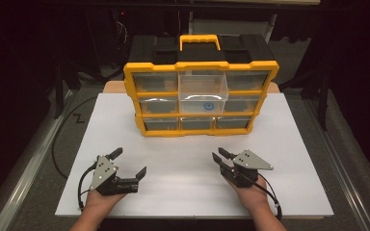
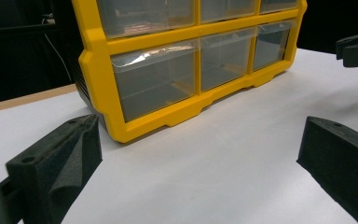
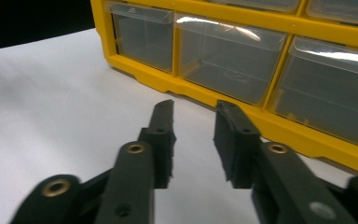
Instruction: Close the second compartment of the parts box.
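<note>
White table (image 1: 183,192) carries everything; its far edge is hidden behind the yellow organiser (image 1: 201,98), and dark surroundings are hard to read. Organiser stands upright at the back centre, black top with yellow handle (image 1: 200,41), three rows of clear drawers. The top-middle drawer (image 1: 203,94) is pulled out toward the person; a small blue thing (image 1: 206,107) sits in it, possibly a ring, too small to tell. Other drawers' contents are lost in glare. In both gripper views the organiser is cut off at the top.

Left gripper (image 1: 128,163) rests front left, well apart from the organiser, jaws spread wide, nothing between them. Right gripper (image 1: 218,155) rests front right, jaws drawn nearly together with a narrow gap, gripping nothing. Forearms are cut off at the bottom edge.
</note>
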Demonstrator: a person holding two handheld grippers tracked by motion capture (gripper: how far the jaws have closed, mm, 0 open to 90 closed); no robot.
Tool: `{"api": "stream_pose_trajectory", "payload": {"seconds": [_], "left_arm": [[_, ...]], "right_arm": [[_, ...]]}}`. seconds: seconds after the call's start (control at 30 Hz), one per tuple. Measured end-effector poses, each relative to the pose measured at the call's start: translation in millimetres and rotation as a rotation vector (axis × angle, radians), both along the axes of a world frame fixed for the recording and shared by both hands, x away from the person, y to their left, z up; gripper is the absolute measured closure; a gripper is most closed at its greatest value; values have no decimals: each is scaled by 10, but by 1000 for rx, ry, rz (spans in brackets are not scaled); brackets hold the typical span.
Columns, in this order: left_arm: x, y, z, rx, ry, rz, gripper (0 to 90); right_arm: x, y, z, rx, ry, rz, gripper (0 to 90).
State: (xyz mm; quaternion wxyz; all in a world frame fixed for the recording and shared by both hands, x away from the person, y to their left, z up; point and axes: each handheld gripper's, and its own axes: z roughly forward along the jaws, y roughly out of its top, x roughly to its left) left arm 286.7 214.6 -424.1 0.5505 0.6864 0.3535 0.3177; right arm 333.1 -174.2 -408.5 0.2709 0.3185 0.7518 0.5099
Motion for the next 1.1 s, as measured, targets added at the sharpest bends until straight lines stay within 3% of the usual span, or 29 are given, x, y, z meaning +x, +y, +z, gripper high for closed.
{"api": "stream_pose_trajectory", "payload": {"seconds": [0.03,0.23,0.67,1.1], "left_arm": [[0,2,0,0,-1,1,3],[3,3,-1,3,1,1,3],[4,-15,0,15,-5,-13,3],[-1,-31,-1,25,-5,-22,3]], "right_arm": [[-10,10,6,-4,-5,-3,796],[-27,35,19,-13,-21,-7,900],[-38,145,60,-24,-39,26,900],[-33,175,238,24,-72,28,900]]}}
